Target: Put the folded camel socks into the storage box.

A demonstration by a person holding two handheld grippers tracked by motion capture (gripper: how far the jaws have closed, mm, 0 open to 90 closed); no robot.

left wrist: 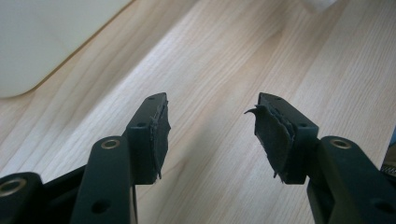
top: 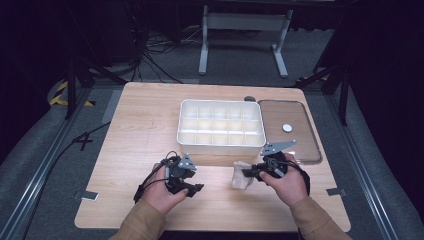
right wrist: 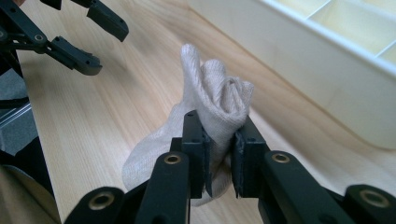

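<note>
A rolled beige sock (top: 240,176) is held just above the wooden table, in front of the white box. My right gripper (top: 247,172) is shut on it. In the right gripper view the two black jaws (right wrist: 219,123) pinch the sock (right wrist: 212,95) at its middle, and its bunched end sticks up past the pads. My left gripper (top: 195,181) hovers to the left of the sock, open and with nothing in it. In the left gripper view its pads (left wrist: 159,135) stand wide apart over bare wood. The open left gripper (right wrist: 91,39) also appears at the top left of the right gripper view.
A white box (top: 220,147) with several compartments stands at the table's middle, just beyond both grippers. Its clear lid (top: 300,145) lies to the right with a small white disc (top: 287,128) on it. The box's rounded corner (left wrist: 42,42) is close to the left gripper.
</note>
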